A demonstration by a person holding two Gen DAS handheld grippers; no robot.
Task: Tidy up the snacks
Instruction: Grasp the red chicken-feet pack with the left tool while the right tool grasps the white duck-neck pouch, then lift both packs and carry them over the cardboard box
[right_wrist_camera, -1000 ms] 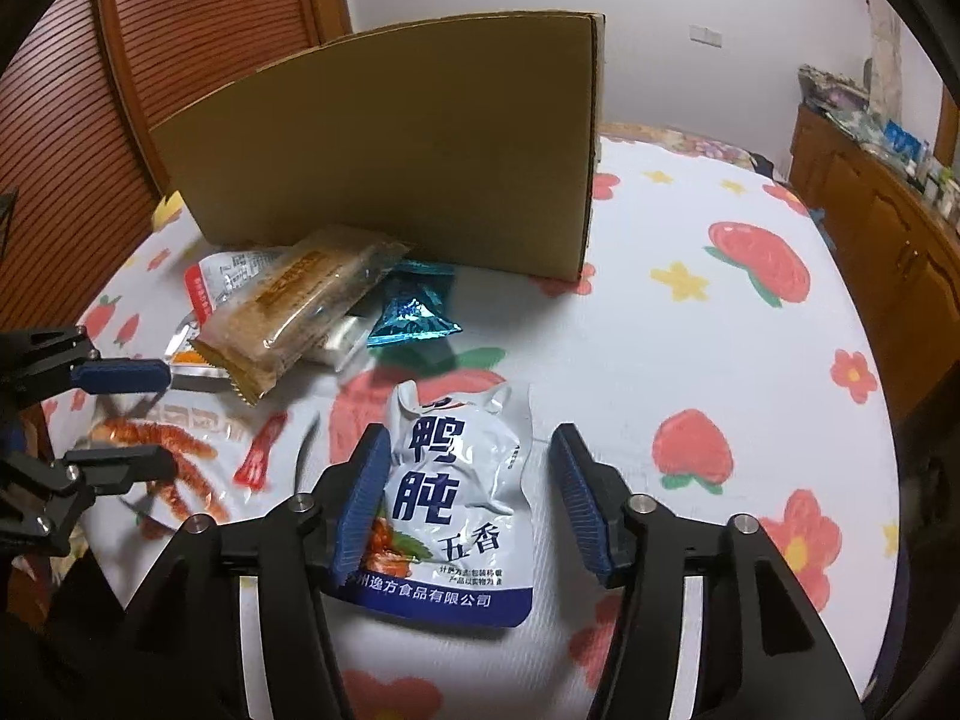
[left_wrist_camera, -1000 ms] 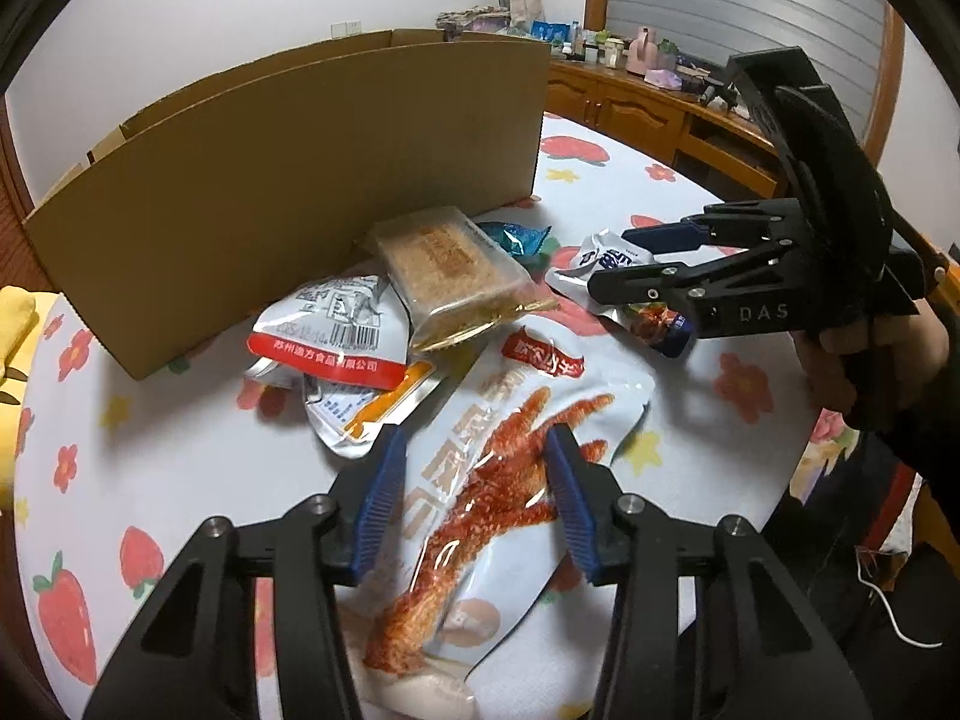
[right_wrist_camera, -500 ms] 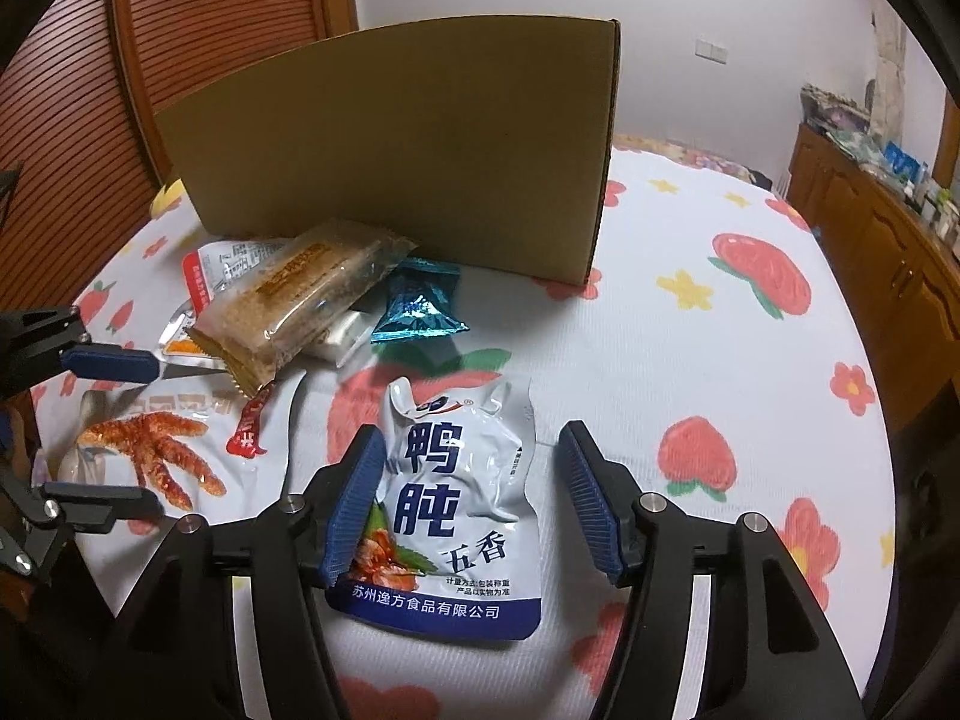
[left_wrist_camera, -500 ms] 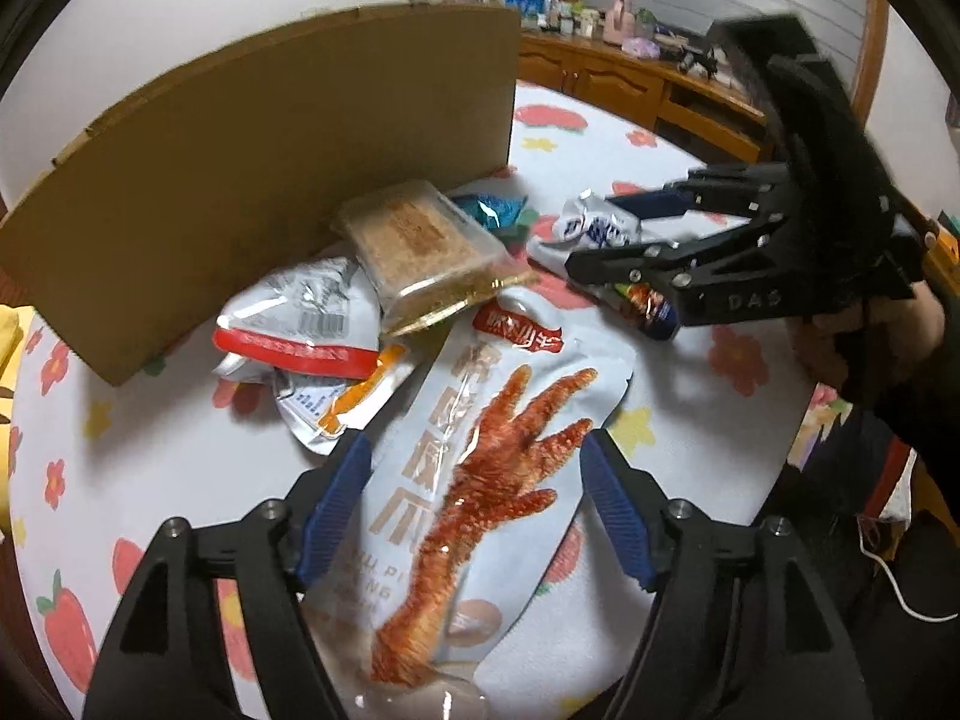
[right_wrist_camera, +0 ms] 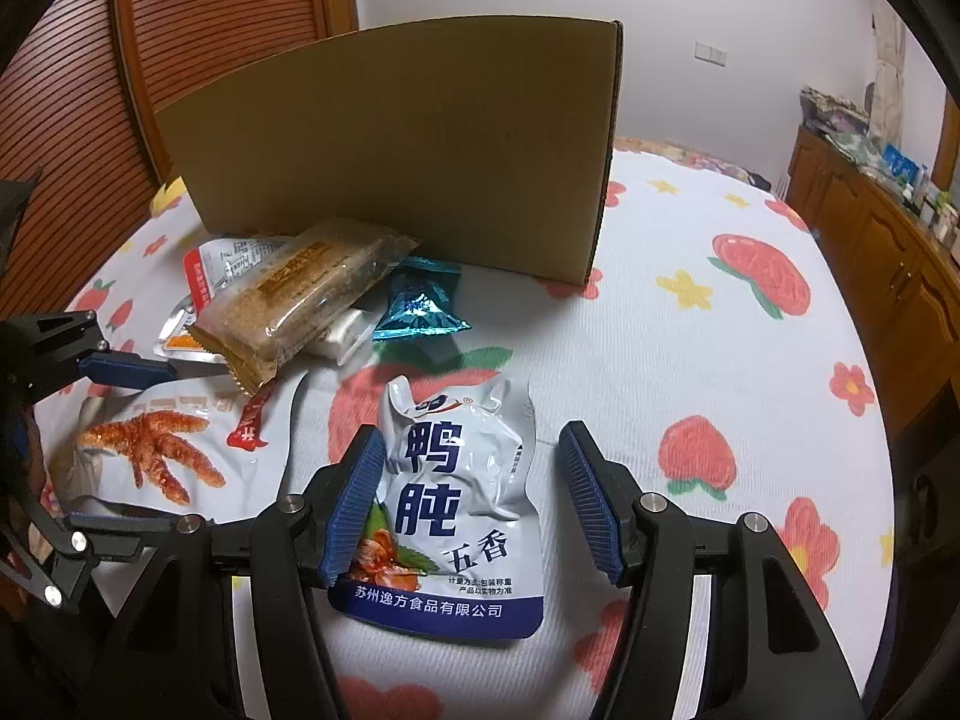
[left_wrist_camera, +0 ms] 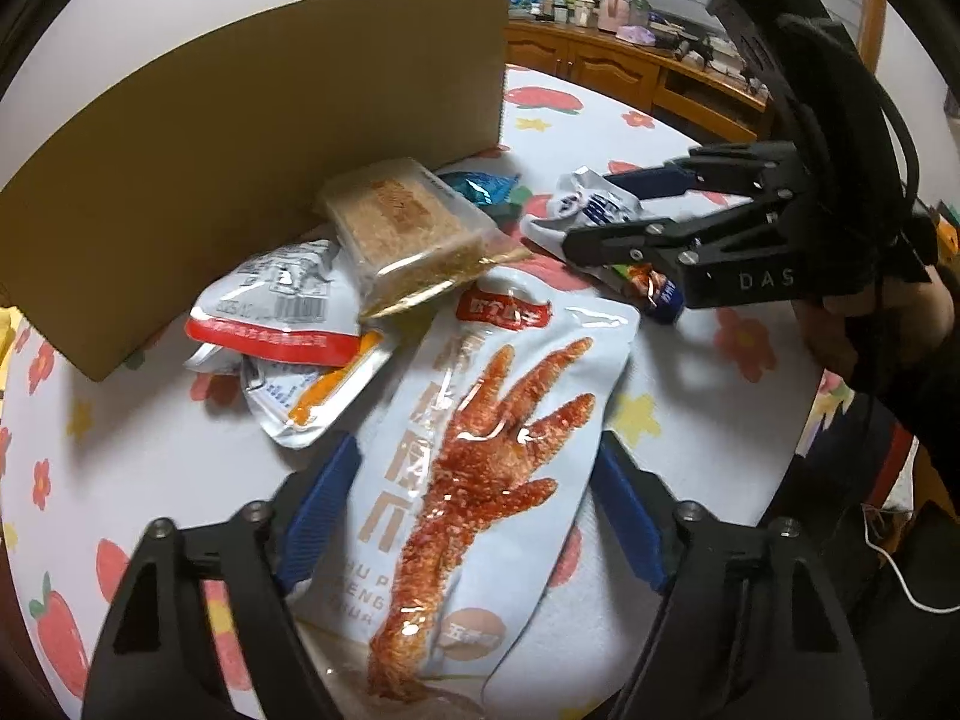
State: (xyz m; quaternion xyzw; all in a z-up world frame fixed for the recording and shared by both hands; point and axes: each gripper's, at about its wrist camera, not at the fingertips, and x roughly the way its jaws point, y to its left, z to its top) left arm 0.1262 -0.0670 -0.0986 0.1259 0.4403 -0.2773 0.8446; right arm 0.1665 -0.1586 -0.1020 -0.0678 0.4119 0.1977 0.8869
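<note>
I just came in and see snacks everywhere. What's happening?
A person is tidying snacks with two hand-held grippers. The left gripper is open around the chicken-foot pack. The right gripper is open around the white and blue pouch. More snacks lie by the cardboard box; nothing is lifted yet.

Tabletop cloth (right_wrist_camera: pixel 690 360): white, printed with red strawberries, yellow flowers and small red blossoms. Cardboard box (right_wrist_camera: pixel 408 150): plain tan brown. Chicken-foot pouch (left_wrist_camera: pixel 498 456): pale blue-white, with a red label band at top and an orange-red foot showing through. Duck-gizzard pouch (right_wrist_camera: pixel 462 510): silver-white with dark blue characters and a blue bottom band. Cake bar (right_wrist_camera: pixel 300 294): golden brown in clear wrap. Small packet (right_wrist_camera: pixel 420 306): shiny teal. Pouch (left_wrist_camera: pixel 282 312) near the box: grey-white with a red stripe. Claws: left claw (left_wrist_camera: pixel 474 510) and right claw (right_wrist_camera: pixel 474 504), black frames with blue ribbed pads.
</note>
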